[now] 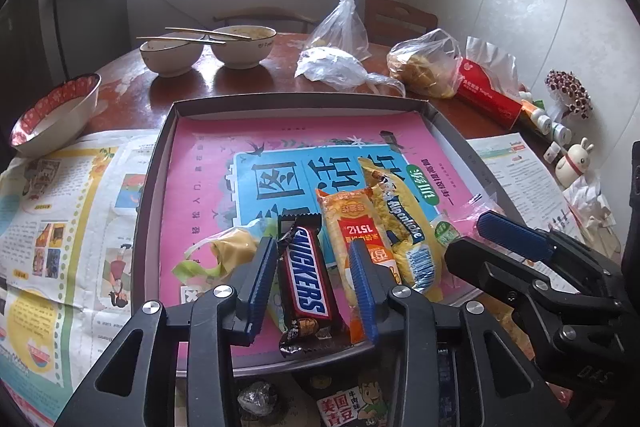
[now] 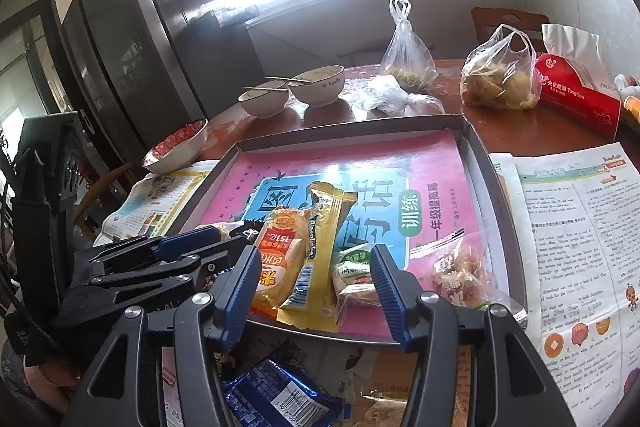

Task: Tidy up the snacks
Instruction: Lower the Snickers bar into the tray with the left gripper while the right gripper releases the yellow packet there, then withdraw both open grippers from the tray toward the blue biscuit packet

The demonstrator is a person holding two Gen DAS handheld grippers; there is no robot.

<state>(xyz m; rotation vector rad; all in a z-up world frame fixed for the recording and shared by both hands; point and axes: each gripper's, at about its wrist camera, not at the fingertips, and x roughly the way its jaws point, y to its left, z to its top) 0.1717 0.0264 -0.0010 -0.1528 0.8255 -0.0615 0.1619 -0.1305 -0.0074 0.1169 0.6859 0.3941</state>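
Left claw (image 1: 316, 279) stands apart around a chocolate bar (image 1: 306, 281): light, stiff, slippery wrapper; grip mid-length. Right claw (image 2: 316, 287) apart, empty, over the tray (image 2: 486, 163).

"SNICKERS" on choc bar (image 1: 306, 281), "Alpenliebe" on yellow pkt (image 1: 404, 223), "1512" on orange pkt (image 1: 362, 229)

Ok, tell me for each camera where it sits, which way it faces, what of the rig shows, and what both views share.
Left wrist: on the left gripper, looking down and forward over the tray; its fingers flank the Snickers bar; the right gripper shows at right.
Right wrist: on the right gripper, same heading; its fingers flank the yellow snack packets; the left gripper shows at left.
Shared: tray, two bowls with chopsticks, red tissue pack.
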